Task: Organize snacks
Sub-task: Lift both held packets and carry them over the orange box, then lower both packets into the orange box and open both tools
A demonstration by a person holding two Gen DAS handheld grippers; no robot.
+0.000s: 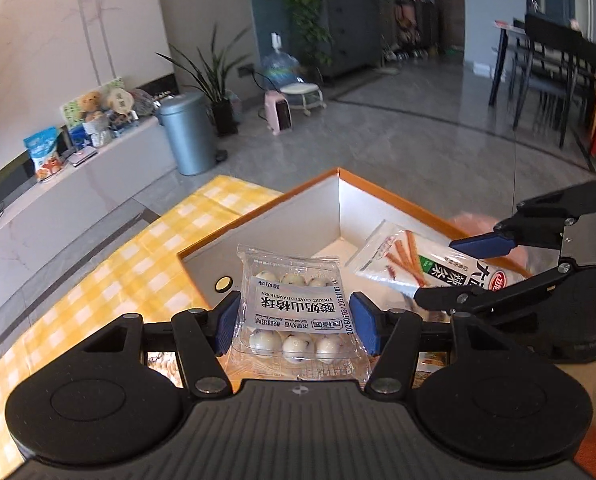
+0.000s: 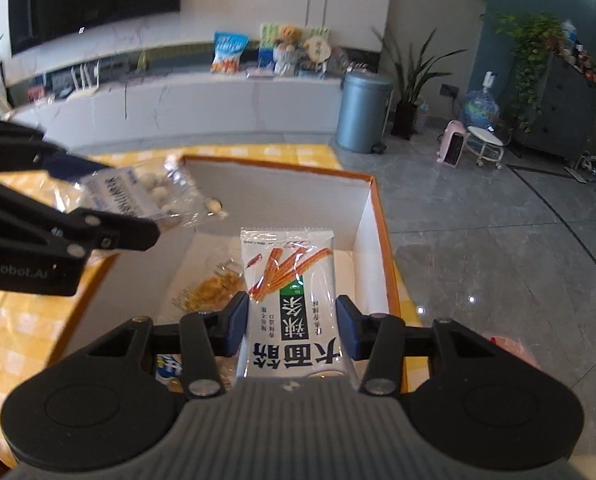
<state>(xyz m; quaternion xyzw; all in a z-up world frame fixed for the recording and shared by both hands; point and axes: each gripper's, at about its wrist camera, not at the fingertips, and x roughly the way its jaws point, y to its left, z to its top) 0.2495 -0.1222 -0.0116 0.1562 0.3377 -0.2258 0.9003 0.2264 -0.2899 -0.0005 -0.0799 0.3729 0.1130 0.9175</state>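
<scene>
Left gripper point(image 1: 296, 322): jaws closed on hawthorn ball pack point(image 1: 298, 308), over box point(image 1: 266, 216) edge.
Right gripper point(image 2: 292, 328): jaws closed on spicy strip bag point(image 2: 292, 292), above box.
Risk: grippers crowd together over box; slippery packs could collide or drop outside.

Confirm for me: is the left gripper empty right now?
No. The left gripper pinches a clear pack of yogurt-coated hawthorn balls between its blue pads, above the orange-rimmed box.

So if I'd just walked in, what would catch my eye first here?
Probably the two snack packs held up over the orange-rimmed box on the yellow checked cloth. The left gripper pinches a clear pack of white yogurt hawthorn balls, and the right gripper holds a white spicy strips packet.
</scene>
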